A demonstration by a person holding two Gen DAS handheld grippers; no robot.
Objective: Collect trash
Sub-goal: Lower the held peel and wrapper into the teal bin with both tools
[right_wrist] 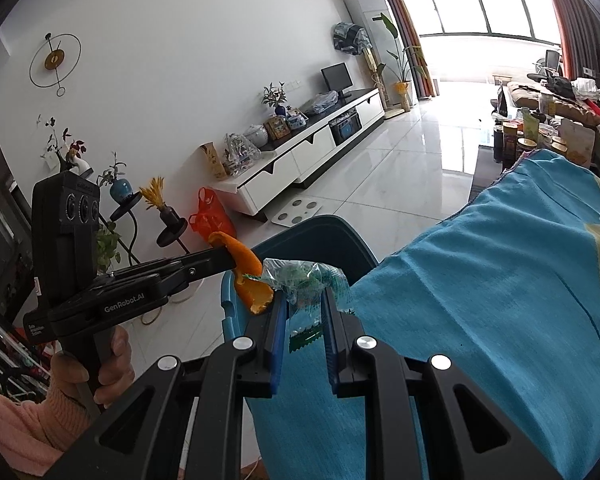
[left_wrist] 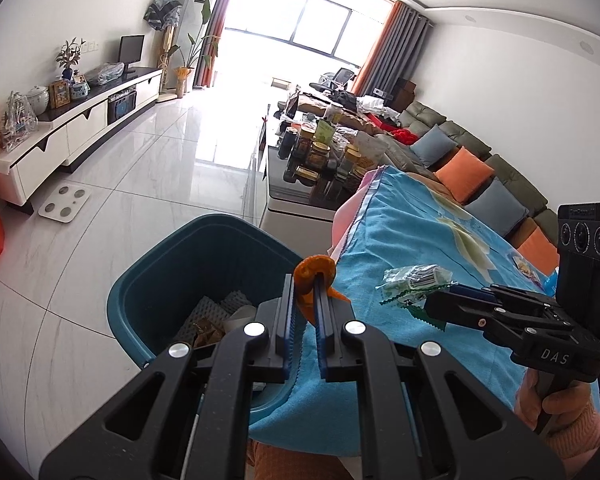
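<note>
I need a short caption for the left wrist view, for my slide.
Left gripper holds an orange peel near the teal bin; right gripper holds a green wrapper.

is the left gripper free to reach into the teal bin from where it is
Probably yes: the left gripper, shut on the orange peel, sits at the teal bin by its rim, whose open top looks unobstructed.

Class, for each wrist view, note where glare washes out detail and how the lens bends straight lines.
Left wrist: the window blows out white and glares off the floor; walls curve towards the dark corners. Right wrist: the window is overexposed, the cabinet bows, and the peel stays sharp.
</note>
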